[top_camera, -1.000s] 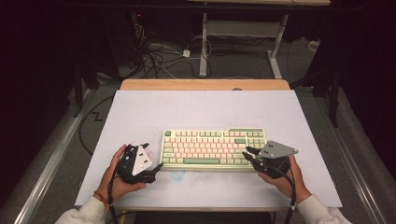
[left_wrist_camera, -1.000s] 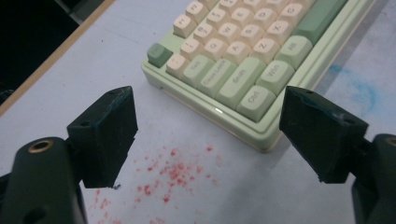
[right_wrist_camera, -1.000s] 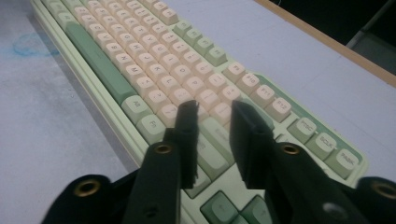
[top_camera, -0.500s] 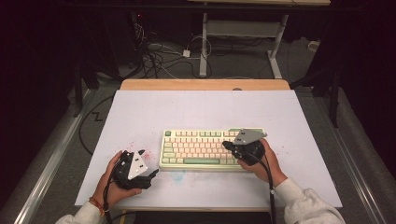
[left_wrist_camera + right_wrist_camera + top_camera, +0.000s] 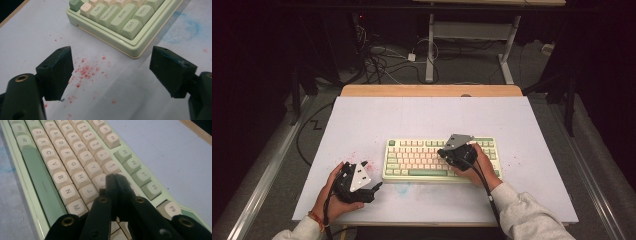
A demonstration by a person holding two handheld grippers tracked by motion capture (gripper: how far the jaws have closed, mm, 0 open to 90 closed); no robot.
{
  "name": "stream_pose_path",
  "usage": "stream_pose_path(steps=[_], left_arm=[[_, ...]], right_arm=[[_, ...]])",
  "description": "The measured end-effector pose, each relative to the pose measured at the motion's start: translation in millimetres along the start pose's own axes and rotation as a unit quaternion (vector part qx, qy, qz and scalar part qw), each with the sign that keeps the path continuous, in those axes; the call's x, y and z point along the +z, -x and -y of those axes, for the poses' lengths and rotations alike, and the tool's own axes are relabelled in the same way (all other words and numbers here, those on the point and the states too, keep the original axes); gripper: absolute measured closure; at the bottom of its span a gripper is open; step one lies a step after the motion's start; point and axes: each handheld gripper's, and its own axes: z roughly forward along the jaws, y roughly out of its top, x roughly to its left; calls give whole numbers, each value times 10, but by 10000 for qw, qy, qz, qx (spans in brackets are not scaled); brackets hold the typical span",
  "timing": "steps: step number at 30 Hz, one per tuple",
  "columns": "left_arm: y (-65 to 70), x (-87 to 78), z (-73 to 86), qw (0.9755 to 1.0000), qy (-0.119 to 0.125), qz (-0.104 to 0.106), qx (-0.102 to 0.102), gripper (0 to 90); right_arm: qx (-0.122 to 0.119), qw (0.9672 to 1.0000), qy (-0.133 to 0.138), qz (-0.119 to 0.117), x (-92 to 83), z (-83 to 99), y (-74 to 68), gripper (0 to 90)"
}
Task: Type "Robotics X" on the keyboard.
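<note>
Desk (image 5: 362, 120) white-covered, keyboard (image 5: 412, 160) flat at its near middle, square to the person for typing; right hand-held gripper (image 5: 443, 151) over the keys, jaws pinched together, empty, likely to poke one key; left hand-held gripper (image 5: 374, 188) parked beside the keyboard, jaws wide, holding nothing.
</note>
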Motion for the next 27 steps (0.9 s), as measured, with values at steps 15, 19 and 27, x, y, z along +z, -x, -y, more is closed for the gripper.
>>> stream_pose_path(steps=[15, 19, 27], left_arm=[[1, -7, 8, 10000, -30, 44, -15, 182], [2, 0, 13, 10000, -55, 63, -26, 183], [-2, -5, 16, 9999, 0, 82, -82, 203]], right_arm=[[-141, 9996, -193, 121, 77, -1, -3, 900], [-120, 9999, -80, 63, 53, -8, -12, 900], [136, 9994, 258, 210, -70, 8, 70, 885]])
